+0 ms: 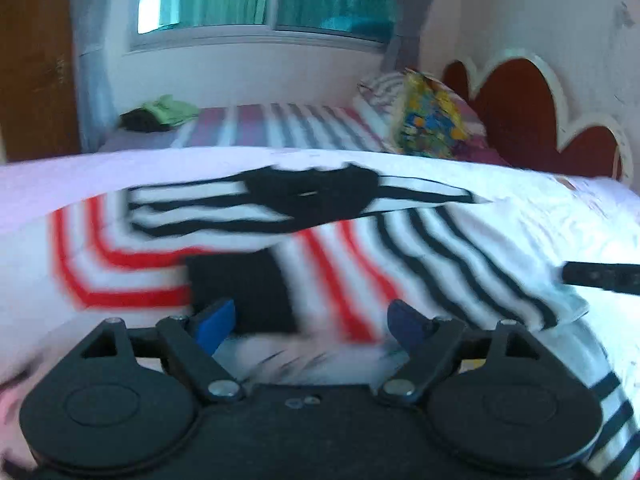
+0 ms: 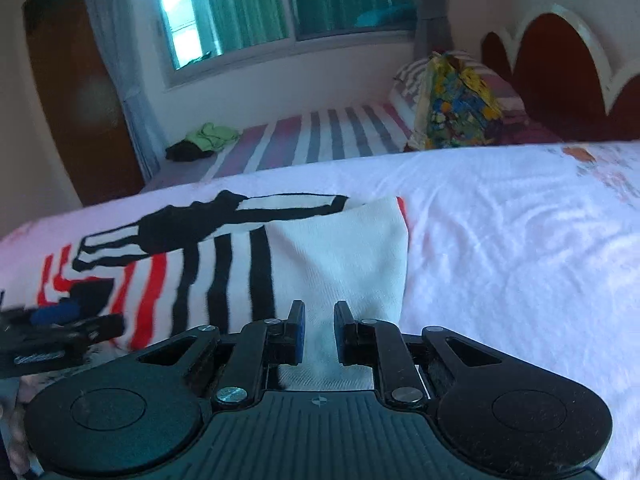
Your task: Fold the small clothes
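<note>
Shirt [image 1: 360, 248], striped black, red and white, lies spread on the near bed [image 2: 520, 240], on its pale sheet, with its black collar at the far edge and its hem toward the tools. Its long axis, as far as I can judge, runs near to far, while the sleeve stripes fan out left and right. It seems laid flat like this so that each side can be taken up and folded inward.

Left tool [image 1: 310, 320] hovers low over the near hem, its blue pads wide apart, with a black patch of the shirt between them; it grips nothing that I can see, though this view is blurred.

Right tool [image 2: 320, 334] sits at the shirt's right near corner, over the plain white panel. Its jaws are narrowed, with a gap left between them, and white cloth shows in that gap; whether the cloth is pinched I cannot tell.

Being set at the two near corners suits a lift of the hem toward the collar. On the far bed lie a green cloth [image 2: 212, 136] and a bright pillow [image 2: 456, 108].
</note>
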Motion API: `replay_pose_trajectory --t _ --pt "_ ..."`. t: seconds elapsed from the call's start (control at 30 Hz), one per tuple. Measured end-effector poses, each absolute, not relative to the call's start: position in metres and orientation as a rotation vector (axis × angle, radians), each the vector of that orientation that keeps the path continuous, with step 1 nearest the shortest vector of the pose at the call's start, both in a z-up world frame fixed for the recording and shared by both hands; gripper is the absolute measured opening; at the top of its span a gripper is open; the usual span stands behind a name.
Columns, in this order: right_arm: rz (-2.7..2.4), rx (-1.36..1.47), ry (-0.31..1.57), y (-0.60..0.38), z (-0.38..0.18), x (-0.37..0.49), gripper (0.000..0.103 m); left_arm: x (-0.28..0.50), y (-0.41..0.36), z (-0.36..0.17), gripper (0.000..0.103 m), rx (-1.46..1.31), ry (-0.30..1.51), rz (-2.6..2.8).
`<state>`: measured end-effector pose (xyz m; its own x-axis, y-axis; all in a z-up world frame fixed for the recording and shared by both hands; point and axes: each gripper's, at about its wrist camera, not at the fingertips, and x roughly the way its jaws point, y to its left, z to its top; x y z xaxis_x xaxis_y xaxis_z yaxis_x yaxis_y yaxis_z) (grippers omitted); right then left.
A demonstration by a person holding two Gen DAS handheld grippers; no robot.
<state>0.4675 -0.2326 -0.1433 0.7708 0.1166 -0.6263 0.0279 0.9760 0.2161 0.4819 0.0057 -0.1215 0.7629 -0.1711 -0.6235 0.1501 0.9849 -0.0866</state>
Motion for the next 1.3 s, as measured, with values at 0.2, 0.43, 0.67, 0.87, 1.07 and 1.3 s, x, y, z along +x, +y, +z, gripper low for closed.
replay_pose_trajectory --t 0.2,0.43,0.67,0.87,1.07,1.3 --pt "0.022 0.256 0.722 -0.198 -0.138 0.437 0.015 0.446 0.114 -0.11 0.079 -0.083 0.674 -0.05" --pt "0.041 0.311 0.735 -0.14 -0.131 0.432 0.015 0.382 0.286 -0.113 0.068 -0.483 0.653 0.253" --pt "0.076 0.275 0.733 -0.089 -0.119 0.445 0.015 0.359 0.388 -0.128 0.057 -0.861 0.527 0.357" --pt "0.089 0.255 0.721 -0.067 -0.113 0.453 0.015 0.379 0.402 -0.137 0.053 -0.971 0.458 0.361" --pt "0.071 0.263 0.733 -0.073 -0.118 0.458 0.015 0.395 0.416 -0.143 0.029 -1.031 0.452 0.395" --pt "0.028 0.305 0.732 -0.101 -0.125 0.465 0.015 0.419 0.377 -0.101 0.005 -0.776 0.455 0.297"
